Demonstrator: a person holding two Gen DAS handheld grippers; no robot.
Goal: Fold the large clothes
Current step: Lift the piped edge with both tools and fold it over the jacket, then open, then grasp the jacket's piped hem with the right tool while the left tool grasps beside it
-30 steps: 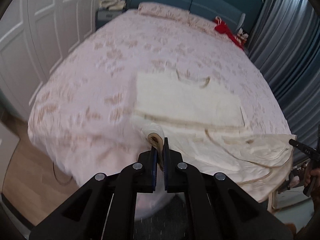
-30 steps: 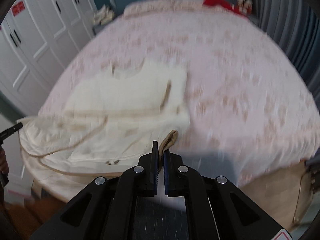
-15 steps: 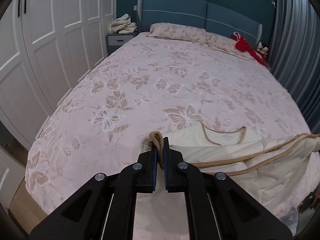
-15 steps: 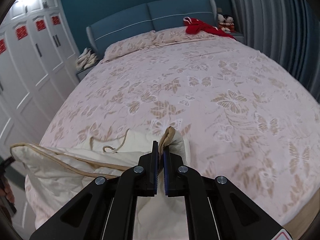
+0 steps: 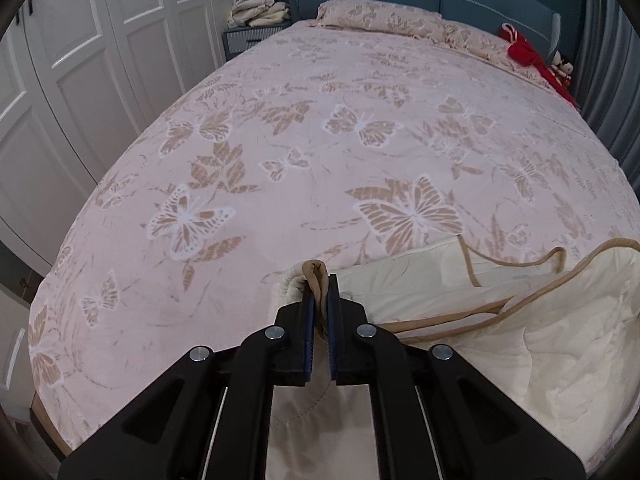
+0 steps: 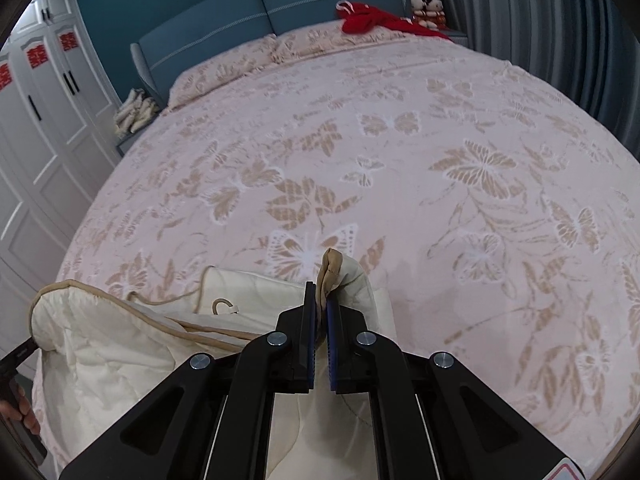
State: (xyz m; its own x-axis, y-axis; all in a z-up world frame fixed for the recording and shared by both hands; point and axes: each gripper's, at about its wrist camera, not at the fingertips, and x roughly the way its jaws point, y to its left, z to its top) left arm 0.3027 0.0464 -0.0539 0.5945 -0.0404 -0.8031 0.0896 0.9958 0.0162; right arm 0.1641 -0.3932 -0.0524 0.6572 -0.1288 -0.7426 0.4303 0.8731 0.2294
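A cream quilted garment (image 5: pixel 520 320) with tan piping lies at the near end of the bed, partly folded over itself. My left gripper (image 5: pixel 319 284) is shut on a tan-trimmed corner of it, held low over the bedspread. The same garment (image 6: pixel 120 340) fills the lower left of the right wrist view, where my right gripper (image 6: pixel 320 292) is shut on another tan-trimmed corner. A neckline with a hanging loop (image 6: pixel 222 306) shows on the layer underneath. The cloth between the two grips bulges up in a raised fold.
The bed (image 5: pixel 320 140) has a pink butterfly-print cover and pillows (image 5: pixel 380 20) at a teal headboard. A red cloth (image 6: pixel 372 18) and dolls (image 6: pixel 426 6) sit at the far corner. White wardrobe doors (image 5: pixel 80 60) line the left; folded items (image 5: pixel 260 8) rest on a nightstand. Grey curtains (image 6: pixel 560 20) hang right.
Both grippers carried the garment's near edge forward over the rest of the garment and down toward the bed. The lower part now lies doubled over the upper part.
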